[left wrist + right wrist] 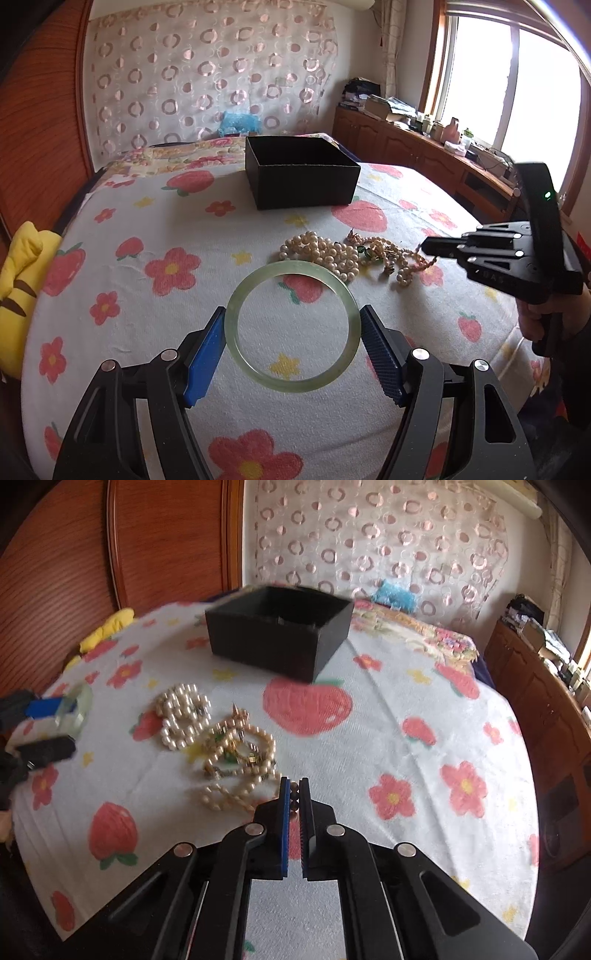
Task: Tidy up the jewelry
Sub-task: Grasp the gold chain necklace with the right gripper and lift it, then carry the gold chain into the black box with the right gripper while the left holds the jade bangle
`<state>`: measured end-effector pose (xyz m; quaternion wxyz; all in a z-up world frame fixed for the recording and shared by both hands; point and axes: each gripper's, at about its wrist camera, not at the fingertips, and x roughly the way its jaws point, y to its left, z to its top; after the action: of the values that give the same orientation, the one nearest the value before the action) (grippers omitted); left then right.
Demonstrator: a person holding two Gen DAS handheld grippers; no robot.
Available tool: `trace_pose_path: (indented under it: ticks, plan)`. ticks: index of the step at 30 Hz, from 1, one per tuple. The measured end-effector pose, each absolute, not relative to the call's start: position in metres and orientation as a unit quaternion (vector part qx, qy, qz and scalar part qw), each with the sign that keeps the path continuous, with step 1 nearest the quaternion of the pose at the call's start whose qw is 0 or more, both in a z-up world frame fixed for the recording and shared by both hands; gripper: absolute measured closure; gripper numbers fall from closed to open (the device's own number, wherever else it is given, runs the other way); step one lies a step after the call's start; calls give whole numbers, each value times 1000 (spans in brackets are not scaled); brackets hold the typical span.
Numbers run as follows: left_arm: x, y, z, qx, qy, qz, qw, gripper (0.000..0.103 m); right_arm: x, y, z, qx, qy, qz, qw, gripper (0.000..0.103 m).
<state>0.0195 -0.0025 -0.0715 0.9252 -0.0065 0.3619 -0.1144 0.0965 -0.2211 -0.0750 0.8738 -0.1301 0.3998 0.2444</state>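
My left gripper (291, 328) clasps the pale green jade bangle (291, 326) across its width, both blue pads against the rim, on the near side of the black box (301, 173). My right gripper (294, 794) is pinched on a brown bead strand (294, 797) at the near edge of the pearl tangle (221, 738), which lies before the box. I judge the strand should lift slowly so knots pull free, and the bangle should travel level, since smooth stone may slip.
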Motion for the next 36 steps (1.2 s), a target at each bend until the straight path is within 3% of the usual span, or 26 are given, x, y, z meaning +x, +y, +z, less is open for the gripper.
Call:
trace_pose_path:
  ticks: [18,36]
  plan:
    - [13,-3,-50,-10,335,-114,935,34,105,-222,41,-132,294,240,916,98]
    - [50,-11,-28,9,318,-125,940,34,136,-213,108,-123,237,252,930,98]
